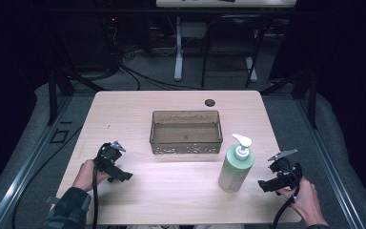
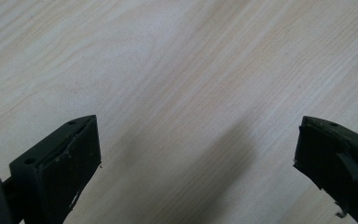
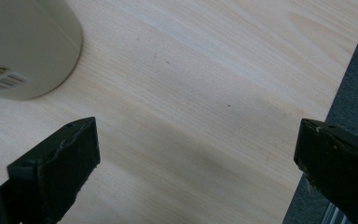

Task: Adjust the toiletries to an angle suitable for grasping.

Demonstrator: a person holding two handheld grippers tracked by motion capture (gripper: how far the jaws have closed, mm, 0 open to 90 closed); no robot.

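Down low, the right gripper (image 1: 272,183) hangs over the table's (image 1: 171,191) near right corner with its jaws spread wide and nothing between them; in the right gripper view the same gripper (image 3: 196,154) looks onto bare pale wood grain and the table edge. Just beside it to the left stands a pale green pump bottle (image 1: 236,167), upright, with a white pump head and a small barcode label near its base (image 3: 4,81). Behind the bottle sits a clear brownish rectangular bin (image 1: 186,132), open-topped. Well apart, the left gripper (image 1: 116,174) is also held wide open over bare wood (image 2: 196,154).
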